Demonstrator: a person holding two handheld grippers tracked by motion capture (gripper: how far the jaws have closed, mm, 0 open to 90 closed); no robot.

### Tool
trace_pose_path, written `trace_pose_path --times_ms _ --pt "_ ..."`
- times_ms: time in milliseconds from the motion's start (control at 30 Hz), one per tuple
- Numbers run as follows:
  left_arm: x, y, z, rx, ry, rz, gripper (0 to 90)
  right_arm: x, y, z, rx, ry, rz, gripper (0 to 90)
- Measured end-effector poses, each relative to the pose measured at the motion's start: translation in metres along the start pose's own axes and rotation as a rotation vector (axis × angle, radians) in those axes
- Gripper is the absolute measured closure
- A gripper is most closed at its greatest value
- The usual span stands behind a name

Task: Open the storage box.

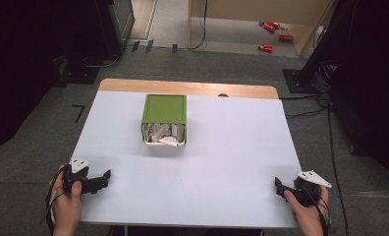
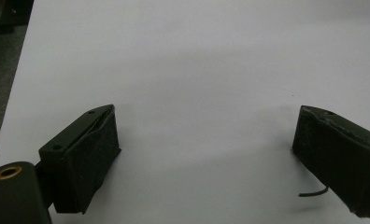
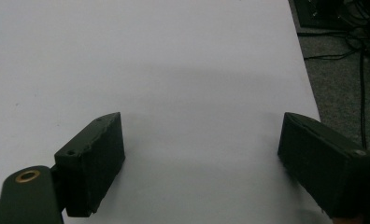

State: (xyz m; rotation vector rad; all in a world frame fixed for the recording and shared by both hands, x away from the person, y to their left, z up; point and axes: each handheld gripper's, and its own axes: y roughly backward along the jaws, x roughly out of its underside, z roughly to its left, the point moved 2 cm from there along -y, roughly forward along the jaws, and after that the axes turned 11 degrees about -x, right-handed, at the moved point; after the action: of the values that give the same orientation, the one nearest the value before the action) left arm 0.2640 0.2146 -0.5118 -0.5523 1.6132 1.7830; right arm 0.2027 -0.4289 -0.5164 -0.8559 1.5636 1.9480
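Green box [image 1: 164, 109] at upper centre of the white table [image 1: 232, 147], open front packed with crumpled white paper [image 1: 163, 133], facing the near edge. Left gripper [image 1: 103, 180] at lower left, right gripper [image 1: 279, 187] at lower right, both spread wide, empty. Left somewhat nearer. No legible writing.

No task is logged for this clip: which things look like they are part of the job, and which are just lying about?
Likely in the job:
- green box with crumpled white contents, mid-table
- left gripper, open
- right gripper, open

Lying about:
- red cans on the floor beyond the table
- cables on the carpet
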Motion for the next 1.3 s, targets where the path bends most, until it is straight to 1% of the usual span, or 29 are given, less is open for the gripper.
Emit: trace_pose_path --times_ms 67,133,167,200,233,267,367,400,500,533,567,600,667,767,933,967,1033,1133,1167,1300 --pt "0.0 0.0 0.0 0.0 0.0 -0.001 7.6 0.0 0.0 0.0 -0.002 -0.004 0.0 14.4" --pt "0.0 0.0 0.0 0.0 0.0 -0.001 7.7 -0.001 0.0 0.002 0.016 0.013 0.002 15.0" --pt "0.0 0.0 0.0 0.001 0.001 -0.001 7.7 -0.003 0.001 0.004 0.033 0.017 -0.006 16.4" --pt "0.0 0.0 0.0 0.001 -0.001 0.0 7.6 -0.004 0.001 0.005 0.03 0.01 -0.014 16.5" --pt "0.0 0.0 0.0 0.001 0.0 0.0 7.6 -0.006 0.002 0.006 0.014 -0.012 -0.036 16.5" --pt "0.0 0.0 0.0 0.001 0.0 0.0 7.7 -0.008 0.003 0.006 0.013 -0.022 -0.046 16.8" --pt "0.0 0.0 0.0 0.001 0.0 -0.001 7.6 -0.017 0.007 0.013 0.018 -0.014 -0.064 17.2" --pt "0.0 0.0 0.0 0.001 0.0 -0.001 7.7 -0.02 0.008 0.017 0.011 -0.015 -0.067 17.2" --pt "0.0 0.0 0.0 0.001 0.0 -0.002 7.7 -0.03 0.012 0.029 -0.005 0.01 -0.076 17.2" --pt "0.0 0.0 0.0 0.001 0.0 -0.002 7.7 -0.03 0.012 0.029 -0.005 0.01 -0.076 17.2" --pt "0.0 0.0 0.0 0.002 0.001 -0.002 7.7 -0.037 0.016 0.037 -0.026 0.021 -0.089 17.3" --pt "0.0 0.0 0.0 0.002 0.001 -0.002 7.7 -0.039 0.017 0.04 -0.036 0.02 -0.096 17.4" --pt "0.0 0.0 0.0 0.002 0.001 -0.002 7.7 -0.042 0.017 0.043 -0.041 0.021 -0.098 17.4" --pt "0.0 0.0 0.0 0.002 0.001 -0.002 7.7 -0.055 0.02 0.055 -0.052 0.038 -0.114 18.0" --pt "0.0 0.0 0.0 0.002 0.001 -0.002 7.7 -0.068 0.021 0.068 -0.064 0.055 -0.13 19.0" --pt "0.0 0.0 0.0 0.002 0.001 -0.002 7.7 -0.068 0.021 0.068 -0.064 0.055 -0.13 19.0" --pt "0.0 0.0 0.0 0.002 0.001 -0.002 7.7 -0.074 0.022 0.074 -0.081 0.055 -0.142 19.5" --pt "0.0 0.0 0.0 0.002 0.001 -0.002 7.7 -0.077 0.021 0.078 -0.088 0.055 -0.144 19.7" --pt "0.0 0.0 0.0 0.002 0.001 -0.002 7.7 -0.08 0.021 0.081 -0.1 0.052 -0.148 19.7" --pt "0.0 0.0 0.0 0.002 0.001 -0.002 7.7 -0.084 0.022 0.087 -0.104 0.057 -0.161 20.1"
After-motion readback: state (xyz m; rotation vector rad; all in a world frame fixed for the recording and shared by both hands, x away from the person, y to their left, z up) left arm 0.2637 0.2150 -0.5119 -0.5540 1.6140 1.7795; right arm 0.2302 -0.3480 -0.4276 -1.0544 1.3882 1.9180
